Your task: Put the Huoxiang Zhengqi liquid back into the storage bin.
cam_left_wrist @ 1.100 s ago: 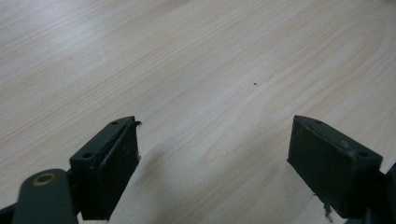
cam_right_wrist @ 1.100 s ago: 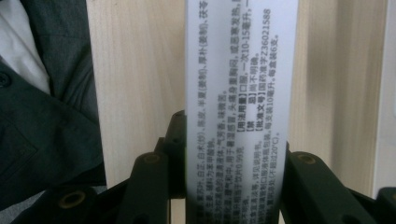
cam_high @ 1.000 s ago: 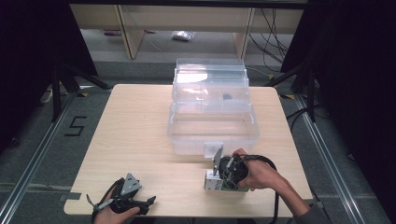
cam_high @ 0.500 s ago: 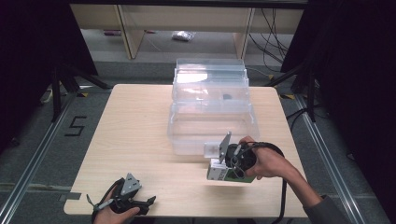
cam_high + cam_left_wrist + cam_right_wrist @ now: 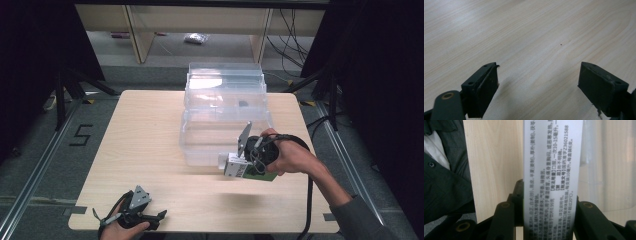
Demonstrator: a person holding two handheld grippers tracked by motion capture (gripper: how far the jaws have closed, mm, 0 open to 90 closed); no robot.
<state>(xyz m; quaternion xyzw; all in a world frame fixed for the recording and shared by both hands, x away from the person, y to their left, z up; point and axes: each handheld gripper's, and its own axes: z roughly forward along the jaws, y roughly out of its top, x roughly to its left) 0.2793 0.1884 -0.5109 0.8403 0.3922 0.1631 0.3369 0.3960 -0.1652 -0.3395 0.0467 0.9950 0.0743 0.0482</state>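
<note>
Clamped in the right gripper (image 5: 231, 165) above the table (image 5: 140, 150), beside the clear bin (image 5: 225, 120), the small printed box (image 5: 552, 170) looks light and crushable; hold its flat faces gently. Left gripper (image 5: 539, 85) rests open, empty.

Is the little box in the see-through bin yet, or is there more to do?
Not yet. Done: the right gripper has clamped the small white box with printed text and holds it above the table. In hand: it hangs just in front of the clear plastic bin. Probably left: putting it inside. The left gripper sits open, holding nothing.
</note>
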